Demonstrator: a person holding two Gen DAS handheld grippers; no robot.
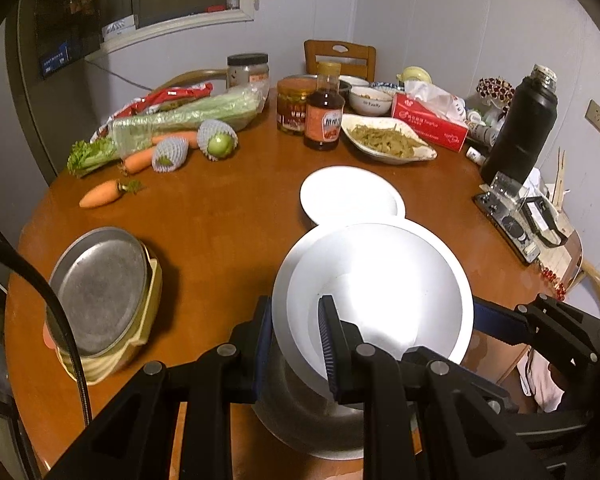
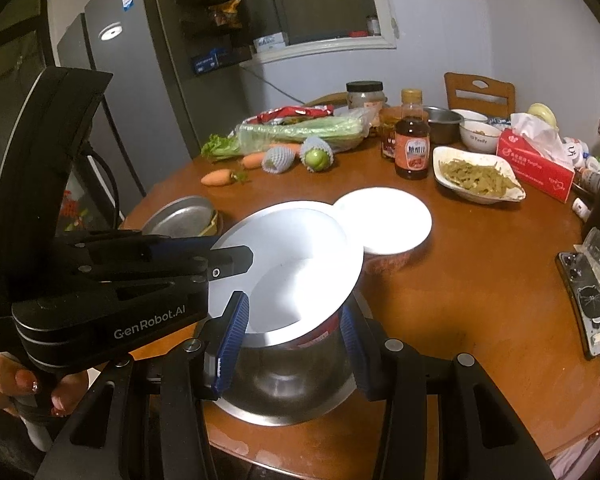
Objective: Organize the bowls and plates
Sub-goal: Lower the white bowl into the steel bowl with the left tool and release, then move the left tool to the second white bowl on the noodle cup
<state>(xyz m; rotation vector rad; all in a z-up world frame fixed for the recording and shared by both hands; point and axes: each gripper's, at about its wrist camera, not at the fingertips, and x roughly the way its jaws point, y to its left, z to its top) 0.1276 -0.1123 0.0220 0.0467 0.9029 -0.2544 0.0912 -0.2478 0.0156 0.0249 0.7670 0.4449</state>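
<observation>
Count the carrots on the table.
3. One carrot lies alone near the table edge; a second sits beside the foam-netted fruit; a third is half hidden behind that fruit. The celery might hide more.

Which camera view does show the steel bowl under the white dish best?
The right wrist view. There the steel bowl shows its shiny inside and near rim, below the tilted white dish. In the left wrist view the bowl is mostly hidden by the dish and the left hand-held gripper.
</observation>
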